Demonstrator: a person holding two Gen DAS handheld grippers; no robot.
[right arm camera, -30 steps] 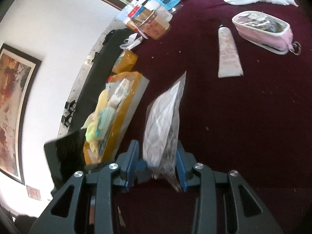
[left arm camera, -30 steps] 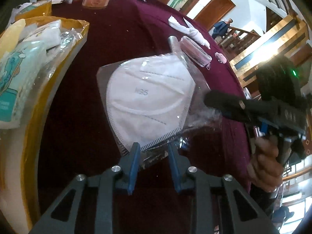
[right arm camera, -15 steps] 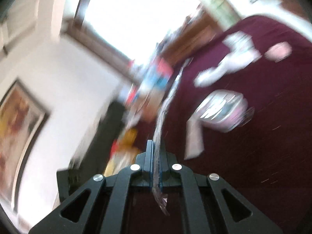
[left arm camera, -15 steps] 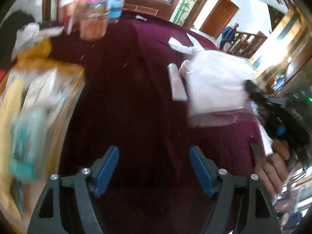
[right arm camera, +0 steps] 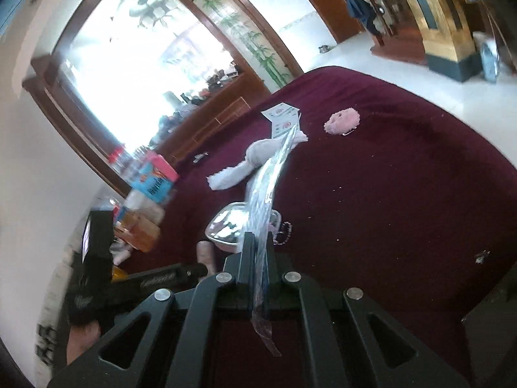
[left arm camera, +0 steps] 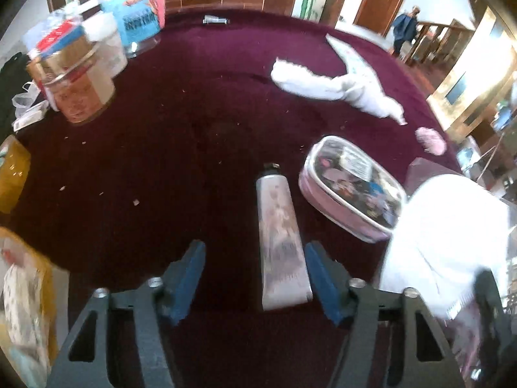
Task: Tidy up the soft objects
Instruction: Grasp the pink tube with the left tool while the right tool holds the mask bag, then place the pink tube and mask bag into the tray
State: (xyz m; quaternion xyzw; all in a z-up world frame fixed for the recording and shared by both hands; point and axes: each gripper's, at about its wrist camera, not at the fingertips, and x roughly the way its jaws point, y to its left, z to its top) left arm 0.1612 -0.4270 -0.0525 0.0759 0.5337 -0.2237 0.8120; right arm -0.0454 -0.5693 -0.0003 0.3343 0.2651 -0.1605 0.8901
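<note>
Right tool [right arm camera: 257, 252] clamps the bagged mask [right arm camera: 269, 177] edge-on, clear of the worktop [right arm camera: 404, 194]. Left tool [left arm camera: 252, 278], empty, jaws closing, straddles the tube [left arm camera: 279, 236] at lower centre, likely next pick.

Tablecloth [left arm camera: 200, 135]: matt maroon velvet-like cloth, crumbs on the nap. Tube [left arm camera: 281, 239]: smooth, soft plastic, dull sheen. Pouch [left arm camera: 349, 187]: glossy clear plastic, pink trim. Towel [left arm camera: 323, 84]: white, rough cloth. Mask bag [right arm camera: 266, 181]: thin, clear, shiny film. Puff [right arm camera: 342, 120]: pink, fuzzy. Jar [left arm camera: 77, 87], far left: glossy clear plastic.
</note>
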